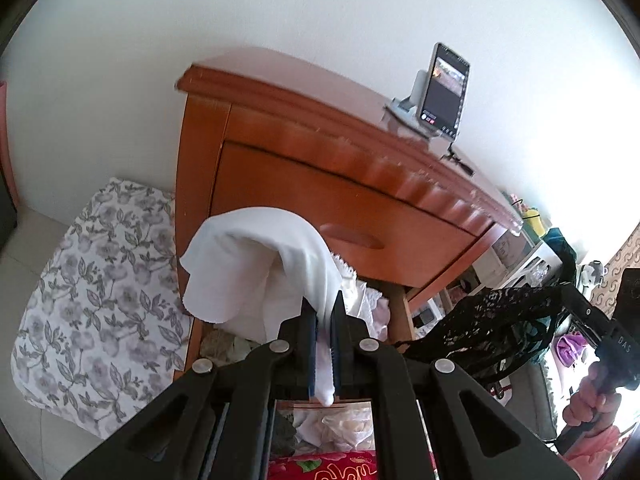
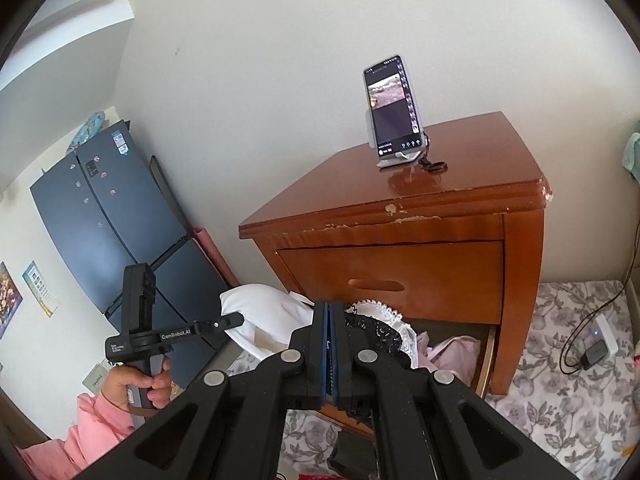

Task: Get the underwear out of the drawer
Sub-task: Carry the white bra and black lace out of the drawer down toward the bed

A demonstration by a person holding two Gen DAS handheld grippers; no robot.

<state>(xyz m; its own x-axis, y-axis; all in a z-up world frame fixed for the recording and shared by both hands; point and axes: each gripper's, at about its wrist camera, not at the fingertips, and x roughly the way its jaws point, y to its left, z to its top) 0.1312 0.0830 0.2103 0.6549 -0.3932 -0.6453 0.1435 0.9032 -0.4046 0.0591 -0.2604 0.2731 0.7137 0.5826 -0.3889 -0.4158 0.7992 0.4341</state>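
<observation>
My left gripper (image 1: 323, 308) is shut on a white piece of underwear (image 1: 256, 264), which drapes forward over its fingertips above the open lower drawer (image 1: 400, 312). To the right, a hand holds my right gripper (image 1: 566, 292), with black lace underwear (image 1: 492, 328) hanging from it. In the right wrist view my right gripper (image 2: 330, 308) is shut, and the black lace underwear (image 2: 376, 332) bunches at its right finger. The left gripper (image 2: 240, 318) carries the white underwear (image 2: 264, 312) at the left. Pink and white clothes lie in the open drawer (image 2: 486, 364).
The wooden nightstand (image 2: 400, 240) has a closed upper drawer and a phone on a stand (image 2: 394, 108) on top. A floral cloth (image 1: 100, 292) covers the floor beside it. A charger and cable (image 2: 596, 348) lie at the right. A dark fridge (image 2: 112, 216) stands at the left.
</observation>
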